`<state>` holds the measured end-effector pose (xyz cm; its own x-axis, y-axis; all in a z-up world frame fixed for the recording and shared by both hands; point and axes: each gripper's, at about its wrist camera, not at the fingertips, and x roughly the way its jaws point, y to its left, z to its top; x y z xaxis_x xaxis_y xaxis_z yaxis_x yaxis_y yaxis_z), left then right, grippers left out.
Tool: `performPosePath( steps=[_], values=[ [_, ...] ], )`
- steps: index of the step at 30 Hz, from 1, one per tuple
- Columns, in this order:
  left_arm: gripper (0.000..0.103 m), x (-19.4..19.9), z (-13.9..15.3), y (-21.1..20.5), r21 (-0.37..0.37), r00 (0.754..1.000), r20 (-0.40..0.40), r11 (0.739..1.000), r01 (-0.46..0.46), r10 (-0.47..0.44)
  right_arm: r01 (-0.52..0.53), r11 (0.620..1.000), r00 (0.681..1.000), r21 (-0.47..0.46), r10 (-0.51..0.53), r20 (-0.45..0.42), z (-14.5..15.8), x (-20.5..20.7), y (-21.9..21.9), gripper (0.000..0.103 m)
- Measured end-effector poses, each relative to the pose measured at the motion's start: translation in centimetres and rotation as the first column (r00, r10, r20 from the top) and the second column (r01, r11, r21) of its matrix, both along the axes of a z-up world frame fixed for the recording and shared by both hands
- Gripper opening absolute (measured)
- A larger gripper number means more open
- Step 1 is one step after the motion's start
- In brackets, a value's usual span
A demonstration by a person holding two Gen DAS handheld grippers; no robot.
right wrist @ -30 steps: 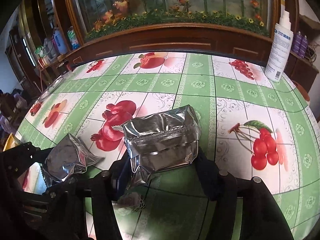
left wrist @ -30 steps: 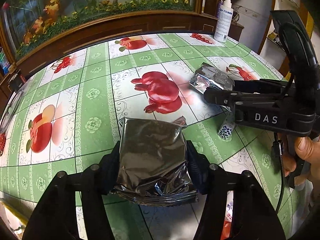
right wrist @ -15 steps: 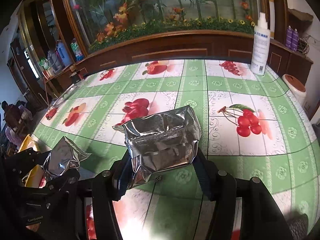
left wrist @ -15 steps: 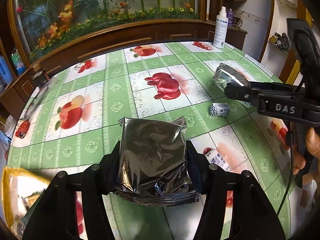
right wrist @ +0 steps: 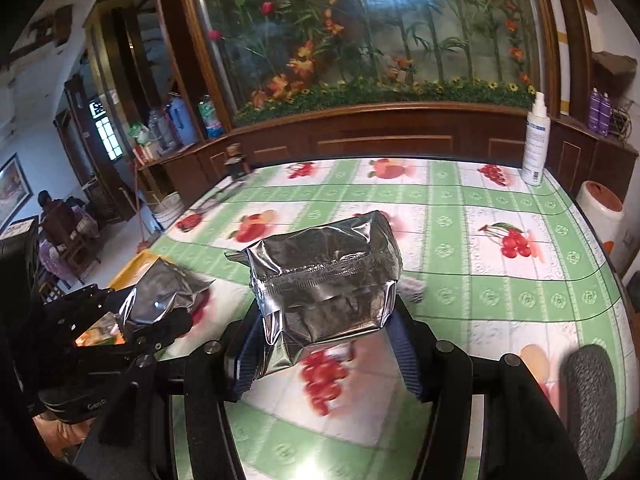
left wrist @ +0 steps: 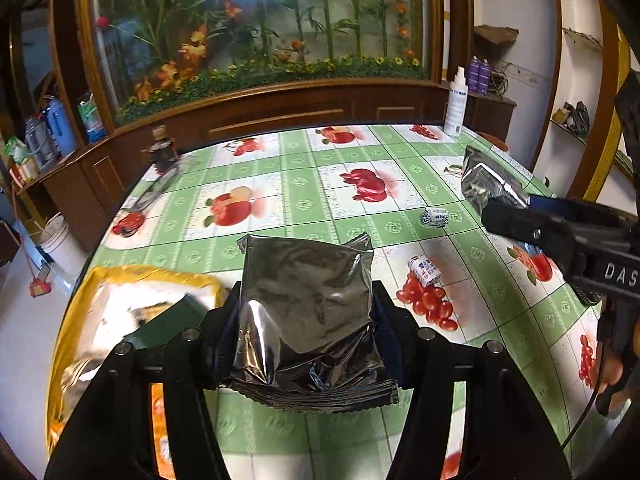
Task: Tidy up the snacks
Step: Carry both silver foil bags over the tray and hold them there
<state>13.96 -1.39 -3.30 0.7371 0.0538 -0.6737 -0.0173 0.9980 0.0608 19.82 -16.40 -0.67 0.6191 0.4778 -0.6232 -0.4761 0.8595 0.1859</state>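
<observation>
My left gripper (left wrist: 306,320) is shut on a dark silver foil snack pouch (left wrist: 308,304), held above the table near its left front. My right gripper (right wrist: 320,328) is shut on a second silver foil pouch (right wrist: 324,276), also held in the air. In the left wrist view the right gripper (left wrist: 504,208) shows at the right with its pouch (left wrist: 486,182). In the right wrist view the left gripper (right wrist: 160,320) shows at the left with its pouch (right wrist: 164,300). A yellow-rimmed tray (left wrist: 72,320) with packets lies at the table's left front. Two small wrapped candies (left wrist: 436,216) (left wrist: 425,270) lie on the tablecloth.
The table has a green and white fruit-print cloth (left wrist: 304,200). A white spray bottle (right wrist: 536,144) stands at the far right corner. A dark wooden cabinet (right wrist: 380,132) with a flower display runs behind the table. A small dark object (left wrist: 162,152) sits at the far left edge.
Both grippers have risen and pulled back toward the table's left front with their pouches. The yellow tray has come into the left wrist view. Both grips are unchanged.
</observation>
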Motion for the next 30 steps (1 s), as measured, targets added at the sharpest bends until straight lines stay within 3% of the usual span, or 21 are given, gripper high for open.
performPosePath(
  steps=[14, 30],
  values=[
    [0.058, -7.5, 1.6, 5.5, 0.027, 0.986, 0.069, 0.988, -0.154, 0.152, -0.135, 0.989, 0.991, 0.065, 0.134, 0.022, 0.6, -7.0, 6.4, 0.059],
    [0.058, -10.8, 1.0, 11.4, 0.002, 0.958, 0.073, 0.960, -0.279, 0.278, -0.243, 0.969, 0.970, 0.037, 0.242, 0.027, 0.7, -9.1, 13.6, 0.059]
  ],
)
